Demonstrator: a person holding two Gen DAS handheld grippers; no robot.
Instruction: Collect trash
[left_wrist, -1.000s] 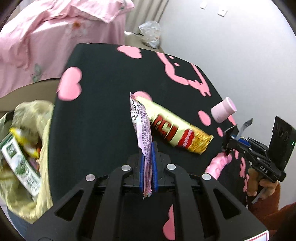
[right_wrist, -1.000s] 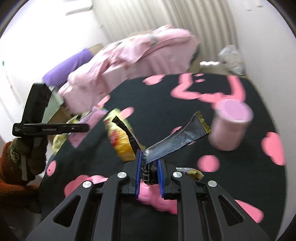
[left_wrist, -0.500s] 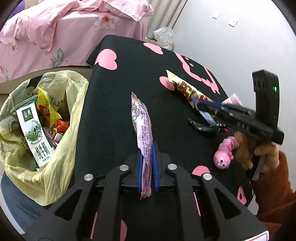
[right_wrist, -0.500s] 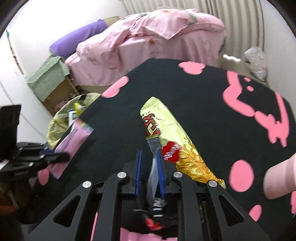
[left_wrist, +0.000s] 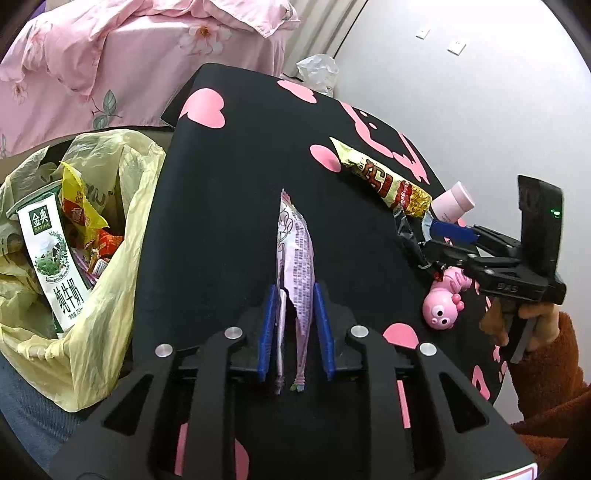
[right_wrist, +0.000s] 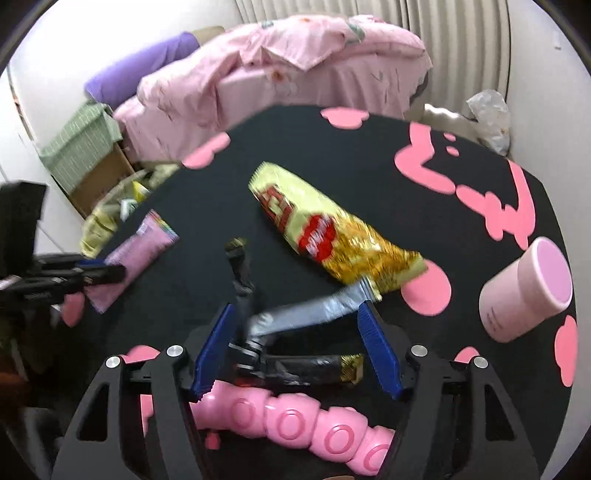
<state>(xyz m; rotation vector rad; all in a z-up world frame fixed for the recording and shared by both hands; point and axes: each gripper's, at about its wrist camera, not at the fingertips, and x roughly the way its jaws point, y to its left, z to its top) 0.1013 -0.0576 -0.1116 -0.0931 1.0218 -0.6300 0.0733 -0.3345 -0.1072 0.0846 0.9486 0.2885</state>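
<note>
My left gripper (left_wrist: 294, 325) has its jaws parted a little, and a pink-purple wrapper (left_wrist: 295, 254) stands loosely between them over the black table (left_wrist: 229, 192). A yellow trash bag (left_wrist: 110, 266) with a milk carton (left_wrist: 51, 254) and wrappers hangs at the table's left edge. My right gripper (right_wrist: 295, 343) is open, and a dark silver wrapper (right_wrist: 280, 321) lies between its blue pads, released. A gold and red snack wrapper (right_wrist: 325, 236) lies just beyond it. The right gripper also shows in the left wrist view (left_wrist: 443, 240).
A pink caterpillar toy (right_wrist: 295, 424) lies under the right gripper. A pink cup (right_wrist: 524, 295) lies on its side at the right. A bed with pink bedding (left_wrist: 129, 55) stands behind the table. A cardboard box (right_wrist: 99, 181) sits by the bag.
The right gripper's jaws have opened wide and let go of the dark silver wrapper. The left gripper's jaws have parted slightly around the pink-purple wrapper and it has moved closer to the bag.
</note>
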